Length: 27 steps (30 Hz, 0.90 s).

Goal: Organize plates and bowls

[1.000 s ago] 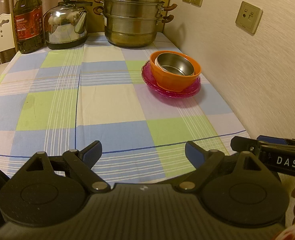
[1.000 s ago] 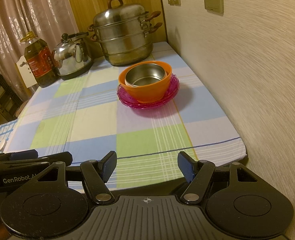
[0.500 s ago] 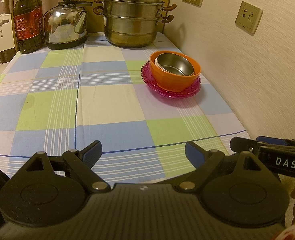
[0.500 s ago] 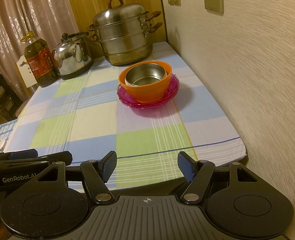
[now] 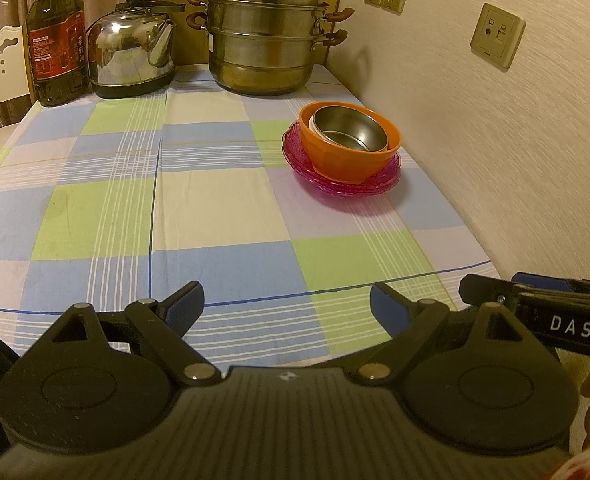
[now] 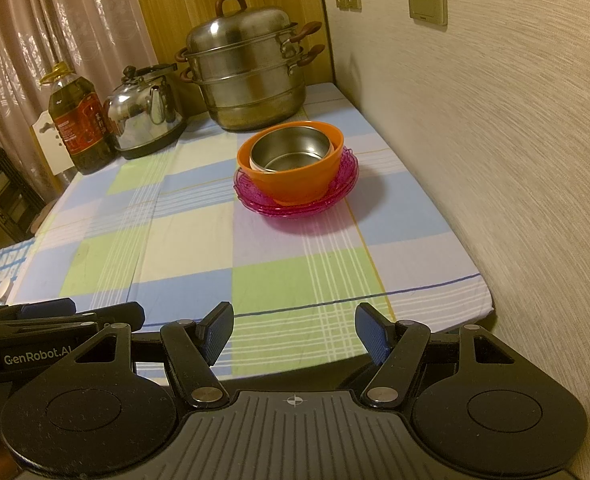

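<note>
The left claw point(image 5: 285, 306) is held wide open over the near edge of the bench point(image 5: 95, 208), with nothing between its fingers. The right claw point(image 6: 293, 330) is likewise spread and empty. Further off, near the wall, a steel bowl point(image 6: 291, 152) is nested slightly tilted in an orange bowl point(image 6: 295, 184), mouths upward, on stacked pink plates point(image 6: 263, 206) lying flat. Behind them a steamer pot point(image 6: 251, 76), kettle point(image 6: 147, 110) and oil bottle point(image 6: 79, 124) are lined up.
</note>
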Each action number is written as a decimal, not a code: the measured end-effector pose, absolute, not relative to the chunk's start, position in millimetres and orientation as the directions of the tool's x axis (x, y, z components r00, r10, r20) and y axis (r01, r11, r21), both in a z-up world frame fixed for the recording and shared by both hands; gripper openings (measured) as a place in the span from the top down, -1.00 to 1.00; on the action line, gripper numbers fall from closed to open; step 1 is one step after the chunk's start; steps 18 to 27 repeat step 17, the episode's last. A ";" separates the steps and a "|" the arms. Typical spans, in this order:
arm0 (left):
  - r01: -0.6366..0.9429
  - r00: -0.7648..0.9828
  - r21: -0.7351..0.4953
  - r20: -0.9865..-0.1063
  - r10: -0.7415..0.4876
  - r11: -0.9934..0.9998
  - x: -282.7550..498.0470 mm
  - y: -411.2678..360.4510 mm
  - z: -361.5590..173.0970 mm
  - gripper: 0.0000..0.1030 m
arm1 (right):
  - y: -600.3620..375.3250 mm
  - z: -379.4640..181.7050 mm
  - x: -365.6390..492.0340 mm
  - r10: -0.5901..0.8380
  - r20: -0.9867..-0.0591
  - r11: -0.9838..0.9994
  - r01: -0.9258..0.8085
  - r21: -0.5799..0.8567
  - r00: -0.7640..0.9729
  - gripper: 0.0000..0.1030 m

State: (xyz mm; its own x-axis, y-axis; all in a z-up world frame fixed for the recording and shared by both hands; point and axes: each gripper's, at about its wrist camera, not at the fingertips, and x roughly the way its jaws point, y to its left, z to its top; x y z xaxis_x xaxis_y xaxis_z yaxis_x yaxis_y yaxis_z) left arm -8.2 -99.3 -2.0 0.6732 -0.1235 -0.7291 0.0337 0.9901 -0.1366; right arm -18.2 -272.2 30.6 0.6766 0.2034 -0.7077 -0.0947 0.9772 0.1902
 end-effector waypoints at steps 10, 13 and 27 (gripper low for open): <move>0.033 0.673 -0.138 -0.729 -0.124 0.990 -8.6 -99.8 -2.2 -0.73 | -272.7 30.2 -18.1 0.203 -0.709 0.977 -0.094 0.191 0.676 -0.31; 0.034 0.681 -0.131 -0.723 -0.119 0.991 -9.6 -101.2 -2.1 -0.73 | -272.7 30.2 -18.1 0.203 -0.709 0.977 -0.094 0.190 0.675 -0.31; 0.037 0.689 -0.134 -0.714 -0.123 0.990 -10.2 -103.1 -0.4 -0.73 | -272.5 30.3 -18.3 0.203 -0.708 0.977 -0.094 0.190 0.676 -0.31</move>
